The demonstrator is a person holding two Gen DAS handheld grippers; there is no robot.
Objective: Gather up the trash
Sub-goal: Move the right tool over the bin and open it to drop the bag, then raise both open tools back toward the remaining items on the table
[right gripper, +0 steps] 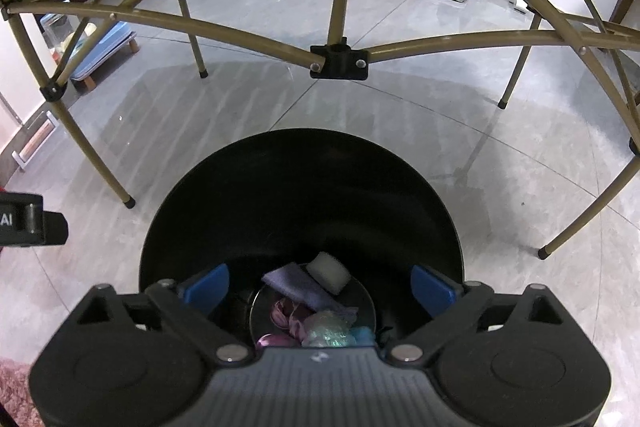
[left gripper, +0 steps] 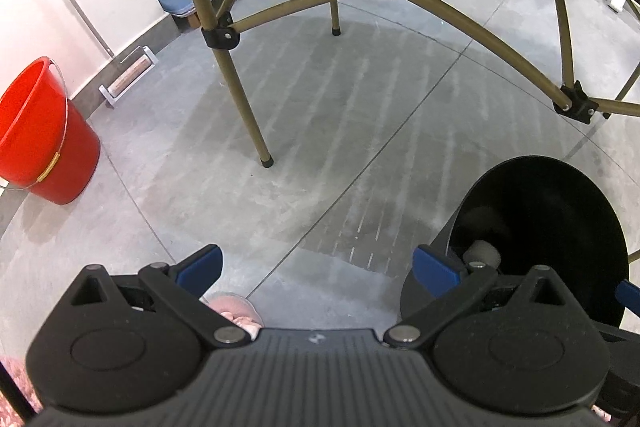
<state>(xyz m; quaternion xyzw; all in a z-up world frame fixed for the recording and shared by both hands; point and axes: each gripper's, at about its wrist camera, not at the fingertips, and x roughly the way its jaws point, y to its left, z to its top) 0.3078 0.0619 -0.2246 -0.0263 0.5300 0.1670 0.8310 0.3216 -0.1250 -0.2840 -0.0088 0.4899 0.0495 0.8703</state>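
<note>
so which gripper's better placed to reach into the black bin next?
Right. The right gripper is open directly above the black bin, looking down at the white foam piece and wrappers inside. The left gripper, also open, faces bare floor, with the bin off to its right.

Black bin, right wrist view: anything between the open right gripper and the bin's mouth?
Nothing visible. The right hand-held gripper hangs open directly over the black bin, whose mouth is uncovered; a white foam piece, a purple cloth and wrappers lie at its bottom.
</note>
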